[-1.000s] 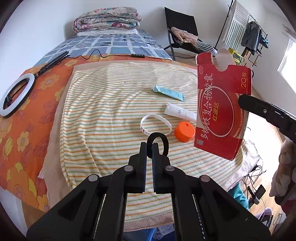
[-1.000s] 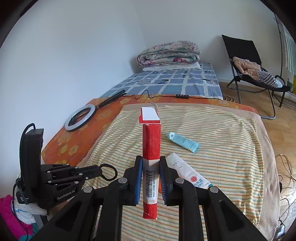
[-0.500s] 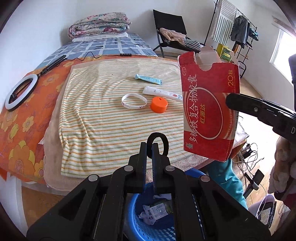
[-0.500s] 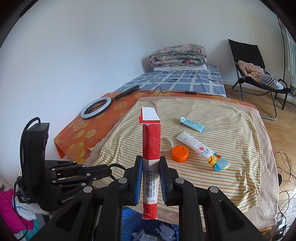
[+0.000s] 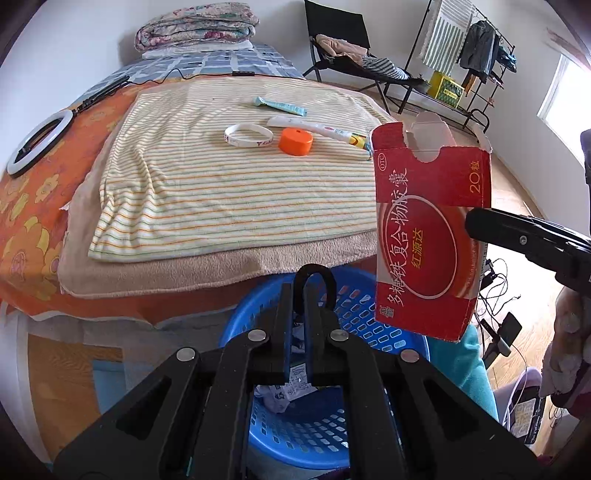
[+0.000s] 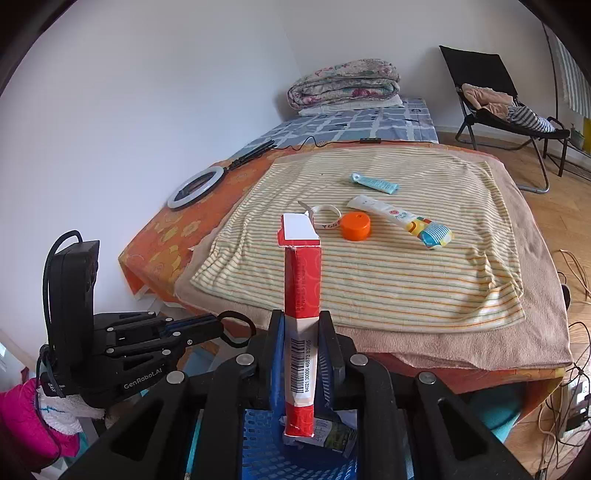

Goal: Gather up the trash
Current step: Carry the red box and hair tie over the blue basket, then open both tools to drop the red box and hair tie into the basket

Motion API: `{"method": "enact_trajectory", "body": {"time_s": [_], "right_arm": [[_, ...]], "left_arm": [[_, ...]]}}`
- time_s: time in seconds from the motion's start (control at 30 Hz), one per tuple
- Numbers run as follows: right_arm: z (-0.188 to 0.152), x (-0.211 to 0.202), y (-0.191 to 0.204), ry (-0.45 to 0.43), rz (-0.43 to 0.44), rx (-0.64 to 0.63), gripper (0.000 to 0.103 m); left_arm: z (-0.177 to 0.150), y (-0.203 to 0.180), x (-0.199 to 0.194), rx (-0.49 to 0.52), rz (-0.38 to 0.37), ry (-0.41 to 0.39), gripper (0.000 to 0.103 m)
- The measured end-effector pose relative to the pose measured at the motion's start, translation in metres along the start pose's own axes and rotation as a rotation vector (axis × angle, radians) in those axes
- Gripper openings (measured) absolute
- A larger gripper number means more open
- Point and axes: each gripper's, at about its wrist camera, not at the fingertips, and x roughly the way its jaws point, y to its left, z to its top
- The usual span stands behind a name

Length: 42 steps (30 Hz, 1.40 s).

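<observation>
My left gripper (image 5: 298,295) is shut on a thin black loop (image 5: 330,282), which sticks up past its tips. Under it stands a blue plastic basket (image 5: 354,306) with paper scraps inside. My right gripper (image 6: 301,321) is shut on a flat red medicine carton (image 6: 302,280), held upright over the same basket (image 6: 258,435). In the left wrist view the carton (image 5: 428,236) hangs at the right. On the striped blanket lie a white wristband (image 5: 248,134), an orange cap (image 5: 295,141), a white tube (image 5: 317,127) and a teal tube (image 5: 280,106).
The bed's near edge (image 5: 166,273) overhangs just behind the basket. A ring light (image 5: 37,142) lies on the orange sheet at the left, with folded quilts (image 5: 195,26) at the bed's far end. A folding chair (image 5: 340,48), a clothes rack (image 5: 476,55) and floor cables (image 6: 569,398) fill the right.
Both grippers have drawn back from above the blanket to past the bed's near edge and sunk a little. The blue basket has come into view beneath them. Both grips are unchanged.
</observation>
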Motion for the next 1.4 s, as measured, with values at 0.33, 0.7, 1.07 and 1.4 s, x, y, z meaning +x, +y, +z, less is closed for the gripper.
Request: {"method": "enact_trajectory", "body": {"time_s": [0.33,0.7,1.07,1.4], "right_arm": [[-0.042,0.006,-0.005,0.066,-0.007,0.034,0.016],[-0.074,0.023,-0.015,0.134,0.003,0.108,0.016],[-0.094,0.048,-0.021,0.204,-0.008,0.136,0.018],[-0.111,0.065,-0.037,0.266,-0.033,0.182,0.035]], "left_arm": [[-0.031,-0.002,0.022,0.008,0.021,0.074,0.003],[-0.051,-0.002,0.043,0.013,0.027,0.156,0.003],[-0.056,0.0,0.053,0.009,0.04,0.194,0.003],[-0.061,0.005,0.062,-0.002,0.074,0.225,0.042]]}}
